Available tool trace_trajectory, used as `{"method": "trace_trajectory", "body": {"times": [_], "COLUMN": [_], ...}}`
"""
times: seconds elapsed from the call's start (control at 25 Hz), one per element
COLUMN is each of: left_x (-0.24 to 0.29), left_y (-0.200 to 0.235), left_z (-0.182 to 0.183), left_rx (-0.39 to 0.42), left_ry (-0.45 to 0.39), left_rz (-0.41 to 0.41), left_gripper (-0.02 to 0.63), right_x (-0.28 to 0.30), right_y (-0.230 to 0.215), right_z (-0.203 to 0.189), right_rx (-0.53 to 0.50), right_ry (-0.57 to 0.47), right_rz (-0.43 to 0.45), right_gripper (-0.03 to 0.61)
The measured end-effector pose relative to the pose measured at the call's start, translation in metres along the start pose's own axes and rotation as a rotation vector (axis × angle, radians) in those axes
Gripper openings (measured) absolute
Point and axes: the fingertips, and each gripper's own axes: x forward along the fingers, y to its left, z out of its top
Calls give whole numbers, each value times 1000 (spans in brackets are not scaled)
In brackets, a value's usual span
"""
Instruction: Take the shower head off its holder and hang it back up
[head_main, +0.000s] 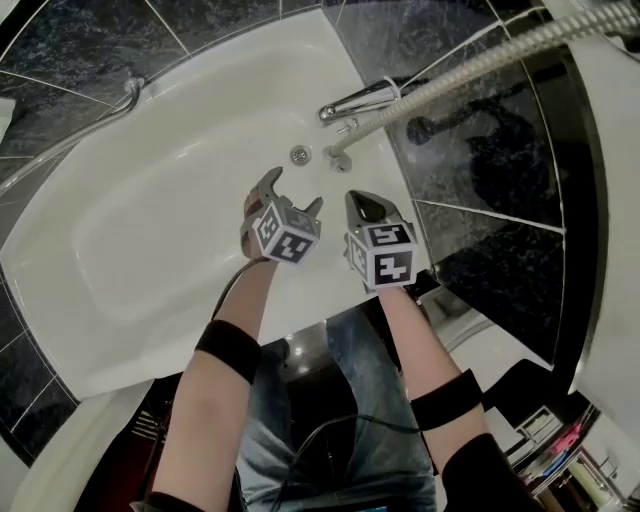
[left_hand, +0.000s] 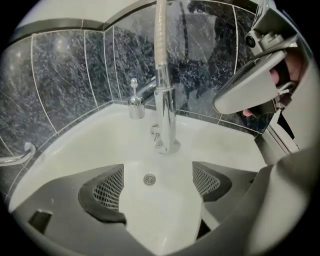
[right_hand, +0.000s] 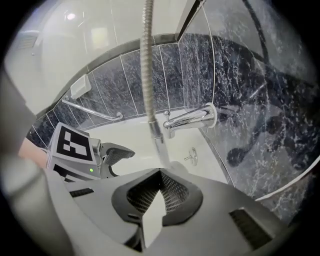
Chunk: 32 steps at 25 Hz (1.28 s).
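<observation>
Left claw (head_main: 292, 192), centre of frame: jaws spread wide, nothing between them. Right claw (head_main: 366, 206), just beside it to the right: jaws closed together, empty. Both point steeply downward. The left forearm (head_main: 225, 400) and right forearm (head_main: 415, 340) rise from the lower edge.

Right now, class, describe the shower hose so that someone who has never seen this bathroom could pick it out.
Start at the white bathtub and go to its far rim against the dark marbled tiles, where the chrome tap spout sits. The shower hose rises beside it, running up to the right. Unlike the short, smooth spout, it is long, thin and ribbed.
</observation>
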Motion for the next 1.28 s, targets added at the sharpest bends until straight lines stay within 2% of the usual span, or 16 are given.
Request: {"method": "trace_trajectory", "body": {"times": [0.12, 0.16, 0.2, 0.28, 0.4, 0.56, 0.8, 1.0, 1.28], "left_x": [-31, -46, -64, -106, -167, -254, -392, -505, -623], "left_y": [0, 3, 9, 21, 29, 34, 54, 69, 84], "left_z": [7, 12, 19, 38, 55, 72, 96, 90, 80], "left_rx": [-4, -4, -2, -2, -18, -71, -216, -326, -396], "left_ry": [-3, -10, -23, -56, -69, -91, -177, -212, -254], "left_rz": [11, 28, 55, 116, 170, 206, 331, 443, 583], "left_gripper": [420, 398, 347, 173, 0, 0, 0, 0, 0], "right_x": [-21, -29, -37, -56, -92, -144, -217, -269, -324], "right_y": [6, 10, 14, 23, 35, 55, 90, 119, 147], "right_z": [5, 9, 14, 27, 47, 76, 122, 157, 211], "right_rx": [6, 6, 5, 2, -8, -36, -107, -175, -223], "right_ry": [5, 4, 2, -2, -4, -11, -54, -86, -150], "right_rz": [-5, -4, -3, 0, 4, 19, 82, 128, 182], "right_gripper": [18, 18, 18, 18, 18, 18, 18, 20, 19]}}
